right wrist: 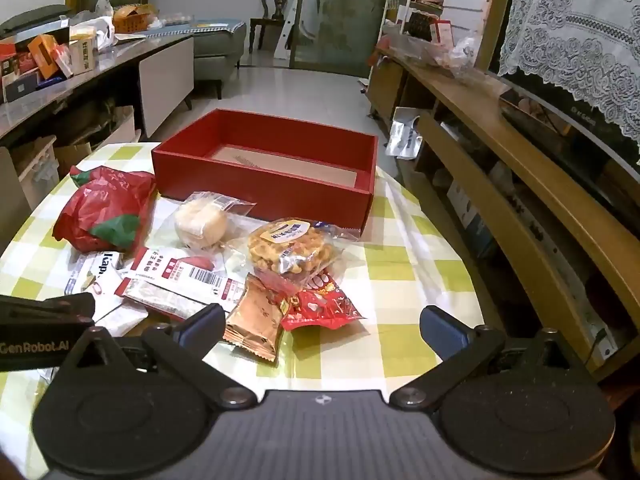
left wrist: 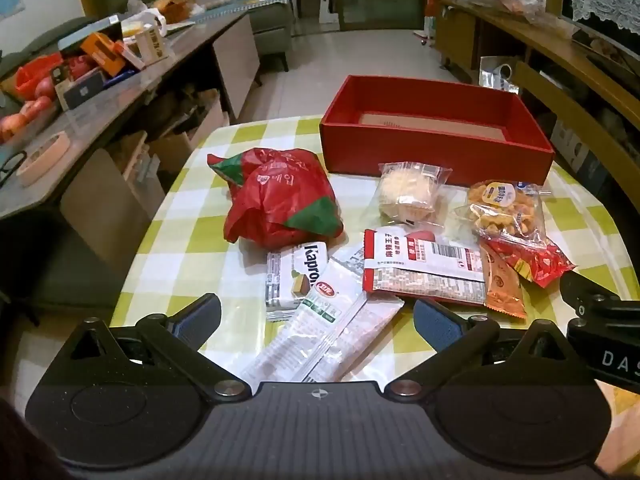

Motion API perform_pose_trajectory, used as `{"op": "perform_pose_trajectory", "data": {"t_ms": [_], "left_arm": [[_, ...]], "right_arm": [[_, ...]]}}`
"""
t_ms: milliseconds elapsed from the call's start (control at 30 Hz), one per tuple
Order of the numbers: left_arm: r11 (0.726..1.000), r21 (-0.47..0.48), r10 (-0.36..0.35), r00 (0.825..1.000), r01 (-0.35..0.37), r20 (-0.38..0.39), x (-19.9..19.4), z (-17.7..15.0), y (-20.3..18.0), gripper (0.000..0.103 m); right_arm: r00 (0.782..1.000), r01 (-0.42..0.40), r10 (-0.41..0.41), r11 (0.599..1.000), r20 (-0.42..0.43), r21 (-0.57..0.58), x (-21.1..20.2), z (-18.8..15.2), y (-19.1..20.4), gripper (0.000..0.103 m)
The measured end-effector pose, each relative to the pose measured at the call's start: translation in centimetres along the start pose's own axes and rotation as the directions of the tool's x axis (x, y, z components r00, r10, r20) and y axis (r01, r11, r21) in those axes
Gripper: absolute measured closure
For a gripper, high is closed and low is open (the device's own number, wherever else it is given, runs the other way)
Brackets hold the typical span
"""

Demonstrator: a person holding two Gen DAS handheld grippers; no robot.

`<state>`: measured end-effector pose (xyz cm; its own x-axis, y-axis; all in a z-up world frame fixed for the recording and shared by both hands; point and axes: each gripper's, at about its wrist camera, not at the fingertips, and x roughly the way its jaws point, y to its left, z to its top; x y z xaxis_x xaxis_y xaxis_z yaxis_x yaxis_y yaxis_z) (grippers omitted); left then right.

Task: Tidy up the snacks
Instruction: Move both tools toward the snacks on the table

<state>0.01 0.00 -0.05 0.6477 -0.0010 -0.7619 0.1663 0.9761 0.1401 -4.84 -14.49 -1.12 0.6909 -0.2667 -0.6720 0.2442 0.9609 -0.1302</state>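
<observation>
The left gripper (left wrist: 316,316) is being held above the near edge of a table (left wrist: 176,240) covered in green-and-white check, with its jaws standing wide and nothing being pressed between them. A long white sachet (left wrist: 320,332) is being framed in the gap between its fingers, lying flat on the cloth below them and not being touched. Just beyond it, a white wafer pack (left wrist: 292,280) is being partly overlapped by the sachet, and a red-and-white flat packet (left wrist: 424,268) is lying beside it toward the right finger.

The right gripper (right wrist: 320,330) is likewise being held over the table with its jaws spread wide and empty. A copper-coloured packet (right wrist: 256,320) is lying just inside its left finger, and a red crinkled packet (right wrist: 320,304) is being seen in the gap, both resting on the cloth and clear of the pads. Past these, a clear bag of golden snacks (right wrist: 292,252) and a wrapped pale round cake (right wrist: 200,222) are lying nearer the box.

A crumpled red-and-green bag (left wrist: 276,200) is resting at the left of the pile. The open red box (left wrist: 436,148) is standing at the far side of the table, well beyond both sets of jaws, with only its pale floor being shown inside. The other gripper's body is being glimpsed at the edge of each view.
</observation>
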Motion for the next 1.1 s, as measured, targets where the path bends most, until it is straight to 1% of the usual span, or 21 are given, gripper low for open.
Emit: {"op": "perform_pose_trajectory", "data": {"t_ms": [100,200,233,400,733,1100], "left_arm": [[1.0,-0.002,-0.008,1.0,0.008,-0.016,0.2,0.0,0.1,0.0],[1.0,0.003,-0.01,1.0,0.01,-0.01,0.2,0.2,0.1,0.0],[1.0,0.008,0.0,1.0,0.0,0.008,-0.1,-0.2,-0.1,0.0],[1.0,0.01,-0.01,1.0,0.01,-0.014,0.5,-0.4,-0.1,0.0],[1.0,0.018,-0.003,1.0,0.003,-0.021,0.8,-0.5,-0.3,0.0],[1.0,0.027,-0.006,1.0,0.007,-0.023,0.9,-0.7,-0.4,0.0]], "right_arm": [[1.0,0.002,-0.002,1.0,-0.007,-0.002,0.2,0.0,-0.1,0.0],[1.0,0.011,-0.011,1.0,-0.015,-0.021,0.6,0.0,0.3,0.0],[1.0,0.011,-0.011,1.0,-0.016,-0.024,0.6,-0.1,0.3,0.0],[1.0,0.003,-0.004,1.0,-0.031,-0.031,0.7,0.0,0.2,0.0],[0.999,-0.001,-0.002,0.998,-0.041,-0.055,1.1,-0.1,0.6,0.0],[0.999,-0.002,-0.002,0.998,-0.055,-0.057,1.3,-0.1,0.5,0.0]]}}
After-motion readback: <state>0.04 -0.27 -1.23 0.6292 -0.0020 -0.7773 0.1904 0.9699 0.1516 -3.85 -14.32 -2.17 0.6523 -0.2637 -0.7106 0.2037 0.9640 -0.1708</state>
